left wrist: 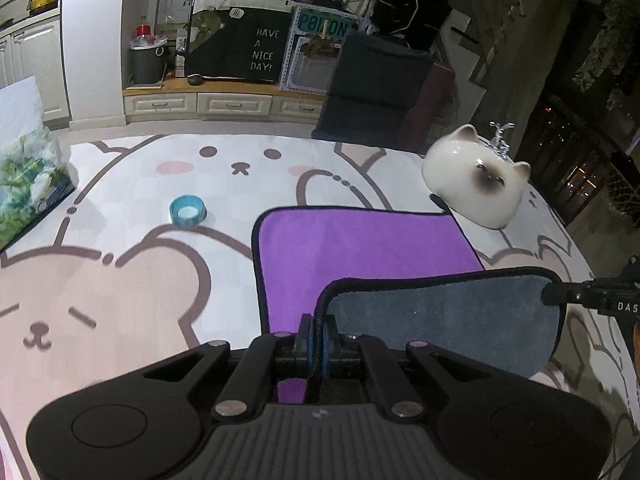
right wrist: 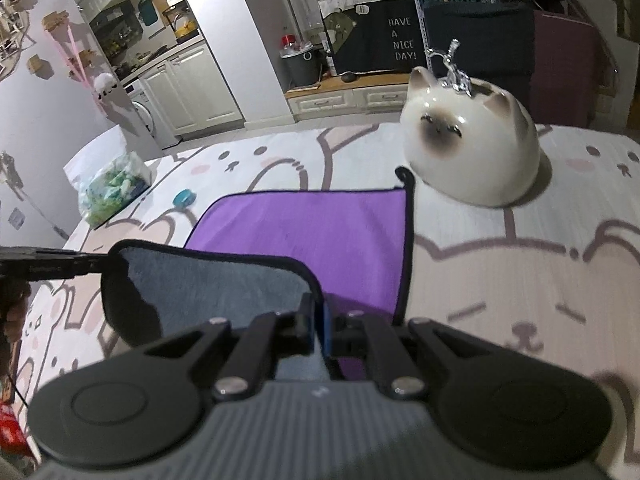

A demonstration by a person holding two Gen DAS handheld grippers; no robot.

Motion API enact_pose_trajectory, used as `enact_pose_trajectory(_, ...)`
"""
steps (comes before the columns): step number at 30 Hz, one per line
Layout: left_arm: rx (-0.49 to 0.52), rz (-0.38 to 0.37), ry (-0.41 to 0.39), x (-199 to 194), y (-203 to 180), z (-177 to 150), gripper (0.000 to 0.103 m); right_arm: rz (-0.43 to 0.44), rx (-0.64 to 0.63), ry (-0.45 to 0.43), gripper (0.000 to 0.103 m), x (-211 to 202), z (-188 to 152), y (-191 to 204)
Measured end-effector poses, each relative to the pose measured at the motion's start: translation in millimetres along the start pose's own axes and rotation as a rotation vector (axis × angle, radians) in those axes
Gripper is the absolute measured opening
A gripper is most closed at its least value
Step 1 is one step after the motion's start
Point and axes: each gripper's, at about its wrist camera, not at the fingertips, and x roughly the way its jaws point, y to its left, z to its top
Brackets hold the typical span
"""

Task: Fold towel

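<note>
The towel [left wrist: 352, 252] is purple on top and grey underneath, with a black hem. It lies on the bear-print table cover. Its near edge is lifted and turned over, so the grey side [left wrist: 448, 320] faces up. My left gripper [left wrist: 318, 332] is shut on the near left corner of the towel. My right gripper [right wrist: 318, 320] is shut on the near right corner; the purple part [right wrist: 320, 232] lies flat beyond it. Each gripper shows at the edge of the other's view, the right gripper [left wrist: 560, 296] and the left gripper [right wrist: 92, 266].
A white ceramic cat jar [left wrist: 476, 184] stands just past the towel's far right corner, also in the right wrist view [right wrist: 472, 152]. A blue tape roll [left wrist: 188, 210] lies to the left of the towel. A tissue pack [left wrist: 28, 184] sits at the far left.
</note>
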Motion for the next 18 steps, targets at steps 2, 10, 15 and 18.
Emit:
enact_pose_trajectory(2, 0.007, 0.003, 0.003, 7, 3, 8, 0.004, -0.005, -0.005, -0.004, 0.005, 10, 12, -2)
enact_pose_trajectory(10, 0.003, 0.017, 0.006, 41, 19, 42, 0.004, -0.023, -0.012, -0.010, 0.005, 47, 50, -11)
enact_pose_trajectory(15, 0.005, 0.024, 0.011, 59, 25, 55, 0.004, -0.039, -0.011, -0.004, 0.005, 67, 62, -18)
enact_pose_trajectory(18, 0.010, 0.025, 0.012, 67, 26, 61, 0.004, -0.049, -0.015, -0.002, 0.005, 77, 68, -23)
